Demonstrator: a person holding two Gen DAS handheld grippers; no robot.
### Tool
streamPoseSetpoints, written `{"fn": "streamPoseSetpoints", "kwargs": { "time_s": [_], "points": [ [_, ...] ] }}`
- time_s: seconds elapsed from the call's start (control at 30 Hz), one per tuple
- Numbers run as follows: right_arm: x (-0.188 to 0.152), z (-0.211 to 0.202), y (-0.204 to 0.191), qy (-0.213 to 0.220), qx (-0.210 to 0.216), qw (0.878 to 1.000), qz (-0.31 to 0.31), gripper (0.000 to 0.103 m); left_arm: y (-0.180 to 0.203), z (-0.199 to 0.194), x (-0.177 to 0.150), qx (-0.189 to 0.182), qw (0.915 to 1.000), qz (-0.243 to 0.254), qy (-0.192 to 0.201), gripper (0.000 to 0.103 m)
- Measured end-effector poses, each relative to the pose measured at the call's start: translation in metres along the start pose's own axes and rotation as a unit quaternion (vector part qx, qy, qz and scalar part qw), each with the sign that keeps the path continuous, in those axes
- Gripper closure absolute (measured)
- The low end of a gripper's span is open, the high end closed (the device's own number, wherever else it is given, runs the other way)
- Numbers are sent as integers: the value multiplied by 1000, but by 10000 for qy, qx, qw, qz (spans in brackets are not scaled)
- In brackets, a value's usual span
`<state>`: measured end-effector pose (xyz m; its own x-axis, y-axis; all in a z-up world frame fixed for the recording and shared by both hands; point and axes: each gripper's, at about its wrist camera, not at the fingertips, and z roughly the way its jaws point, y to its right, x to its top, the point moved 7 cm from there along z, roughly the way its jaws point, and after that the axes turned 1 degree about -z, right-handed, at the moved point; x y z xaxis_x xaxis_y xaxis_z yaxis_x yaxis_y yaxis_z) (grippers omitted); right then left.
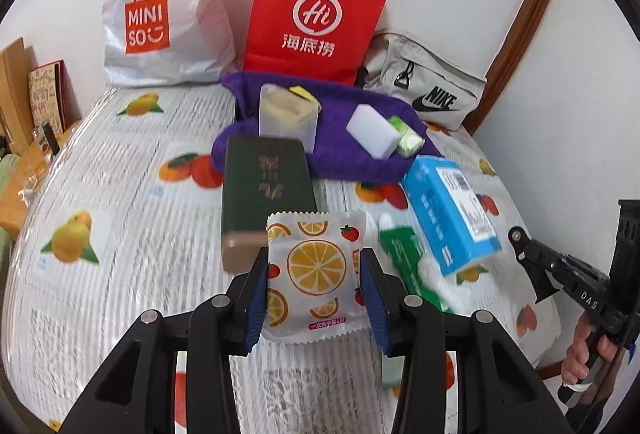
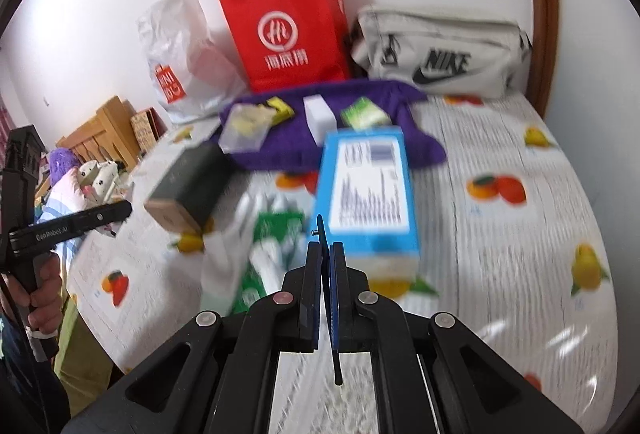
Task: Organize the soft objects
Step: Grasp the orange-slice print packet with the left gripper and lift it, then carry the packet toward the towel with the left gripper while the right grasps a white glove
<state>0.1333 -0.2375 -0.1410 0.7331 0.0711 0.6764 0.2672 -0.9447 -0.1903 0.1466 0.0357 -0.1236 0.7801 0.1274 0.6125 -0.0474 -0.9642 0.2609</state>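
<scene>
The left gripper point(image 1: 314, 284) pinches a sachet point(image 1: 316, 276) between its blue pads point(image 1: 258, 304), which press on the two side edges. The sachet is a flat white packet with serrated ends, printed with orange slices and small tomatoes. It is held above the tablecloth point(image 1: 120, 234), just in front of a dark green box point(image 1: 264, 190).

The right gripper point(image 2: 329, 266) has its jaws pressed together with nothing between them. It hangs over the table's near edge, pointing at a blue box point(image 2: 366, 194).

Right of the sachet, a green packet point(image 1: 404, 258) lies partly under the blue box point(image 1: 452, 214). The tablecloth is bare to the left of the dark green box and to the right of the blue box.

Farther back, a purple towel point(image 1: 344, 150) carries a clear tub point(image 1: 288, 116), a white sponge point(image 1: 372, 130) and a green-white pack point(image 1: 408, 138). The tub's contents are yellowish; detail is blurred.

Against the wall stand a white bag point(image 1: 168, 6), a red bag point(image 1: 316, 14) and a grey pouch point(image 1: 428, 82).
</scene>
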Motion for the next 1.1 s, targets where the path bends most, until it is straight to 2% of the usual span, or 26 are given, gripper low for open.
{"fn": "streamPoseSetpoints", "kwargs": {
  "time_s": [0.3,0.47,0.67,0.83,0.9,0.97,1.03,1.1],
  "points": [
    [66,27,-3,277,65,9994,-189,99,-2,16,46,7,10000,24,68,62],
    [97,54,1,238,41,9994,-250,99,-4,33,68,13,10000,8,67,62],
    [119,82,9,147,61,9996,-241,99,-5,53,88,5,10000,-7,42,62],
    [96,95,-1,-290,153,9981,-513,95,-8,67,89,-57,9999,-98,-50,62],
    [75,96,-14,-514,330,9959,-673,83,-7,70,86,-94,9999,-94,-104,62],
    [59,95,-27,-617,501,9939,-768,76,-4,72,82,-130,9998,-61,-149,62],
    [42,93,-40,-717,541,9913,-961,75,-4,73,78,-165,9997,-72,-180,62],
    [26,93,-47,-844,409,9895,-1099,75,-3,72,74,-238,9995,-85,-201,62]
  ]
}}
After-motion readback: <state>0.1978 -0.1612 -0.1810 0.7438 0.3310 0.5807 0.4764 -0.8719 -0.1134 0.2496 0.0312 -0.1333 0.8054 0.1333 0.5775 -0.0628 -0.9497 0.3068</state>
